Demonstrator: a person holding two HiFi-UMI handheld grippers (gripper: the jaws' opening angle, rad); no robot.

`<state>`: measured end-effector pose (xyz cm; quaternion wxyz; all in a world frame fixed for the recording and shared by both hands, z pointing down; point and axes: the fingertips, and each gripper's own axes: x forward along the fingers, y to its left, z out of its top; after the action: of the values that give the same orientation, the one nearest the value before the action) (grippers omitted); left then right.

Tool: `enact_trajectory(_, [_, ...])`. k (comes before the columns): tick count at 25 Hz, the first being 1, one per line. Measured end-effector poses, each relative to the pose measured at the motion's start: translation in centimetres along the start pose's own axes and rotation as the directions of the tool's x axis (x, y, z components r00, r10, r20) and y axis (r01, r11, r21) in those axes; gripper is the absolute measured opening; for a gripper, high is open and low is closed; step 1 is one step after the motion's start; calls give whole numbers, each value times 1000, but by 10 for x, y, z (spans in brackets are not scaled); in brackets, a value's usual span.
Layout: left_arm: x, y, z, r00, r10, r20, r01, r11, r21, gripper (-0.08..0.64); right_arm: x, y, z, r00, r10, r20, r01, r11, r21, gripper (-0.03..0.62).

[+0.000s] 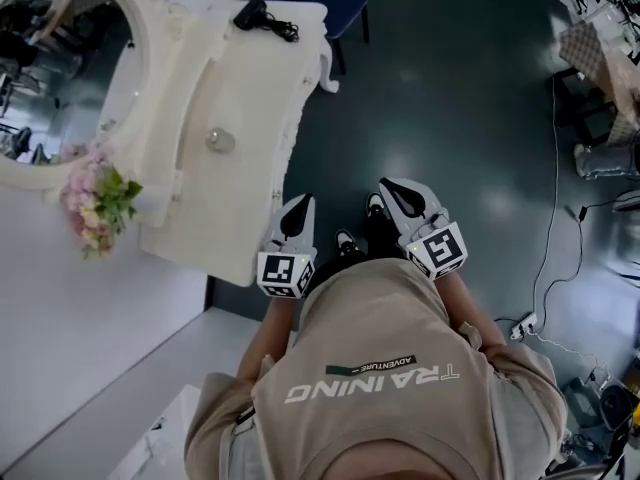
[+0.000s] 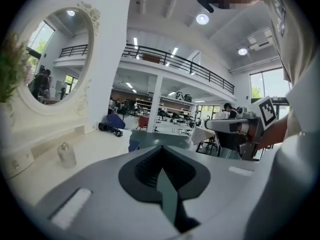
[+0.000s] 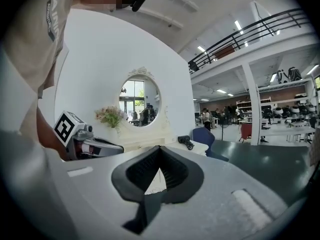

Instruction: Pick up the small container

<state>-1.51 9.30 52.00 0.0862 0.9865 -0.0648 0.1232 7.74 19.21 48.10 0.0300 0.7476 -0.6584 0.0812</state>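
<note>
We hold left gripper (image 1: 298, 208) and right gripper (image 1: 400, 193) pressed together, empty, small container (image 1: 220, 140) on table (image 1: 250, 68), apart, ahead-left of both.

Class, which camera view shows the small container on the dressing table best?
The left gripper view: the small container stands side-on, body and cap both visible, on the dressing table. The head view shows only its round top from above. In the right gripper view I cannot make it out.
</note>
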Motion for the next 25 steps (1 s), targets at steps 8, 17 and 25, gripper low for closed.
enact_trajectory(8, [25, 37, 15, 990, 141, -4, -141, 990, -12, 18, 55, -27, 7, 989, 145, -23, -145, 989, -1, 3])
enact_trajectory(17, [91, 66, 51, 968, 251, -6, -251, 968, -10, 18, 125, -70, 17, 944, 328, -17, -328, 944, 21, 3])
enact_trajectory(25, [97, 100, 66, 883, 469, 0, -467, 880, -83, 18, 168, -77, 33, 838, 544, -35, -545, 835, -75, 3])
